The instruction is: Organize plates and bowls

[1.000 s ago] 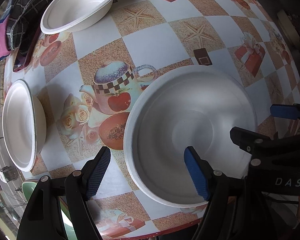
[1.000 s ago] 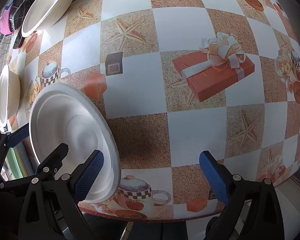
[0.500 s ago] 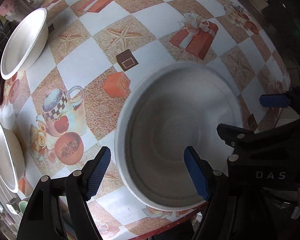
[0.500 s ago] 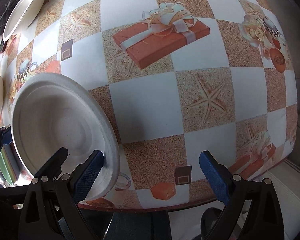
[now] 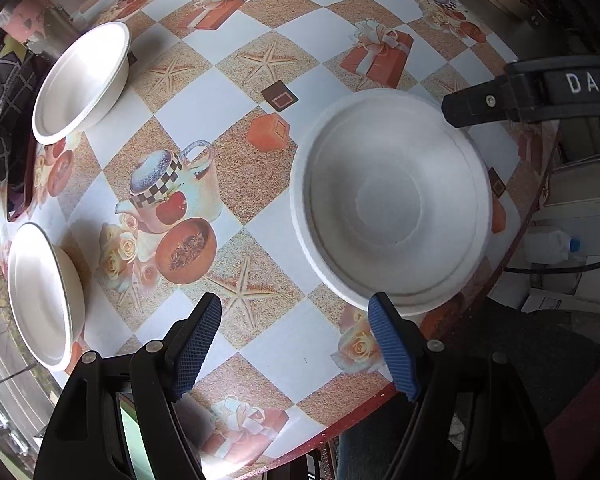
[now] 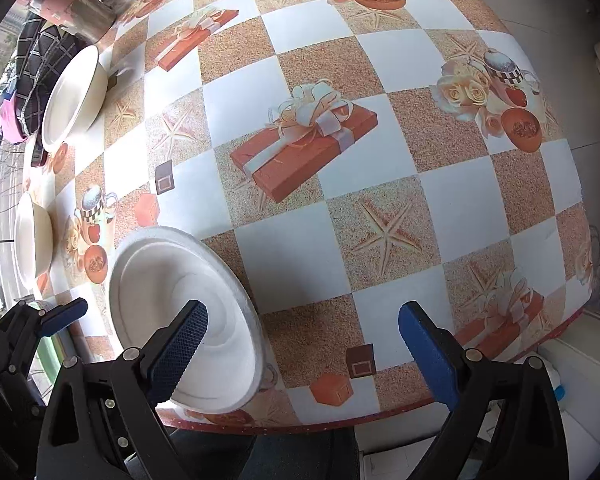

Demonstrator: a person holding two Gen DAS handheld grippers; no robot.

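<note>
Covering the whole scene is a checked table (image 6: 384, 148), with both tongs hanging spread and gripping nothing above its near edge. A white plate (image 5: 392, 204) lies flat just ahead of the left tongs (image 5: 296, 344), beside their right finger, and left of the right tongs (image 6: 302, 350). Two white bowls (image 5: 80, 80) (image 5: 44, 296) sit well apart, far out to the left.

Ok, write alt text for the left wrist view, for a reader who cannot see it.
A white bowl sits near the edge of a round table with a patterned checkered cloth, just ahead of the open left hand-held gripper. Two more white bowls, one farther and one nearer, sit along the left side.
</note>
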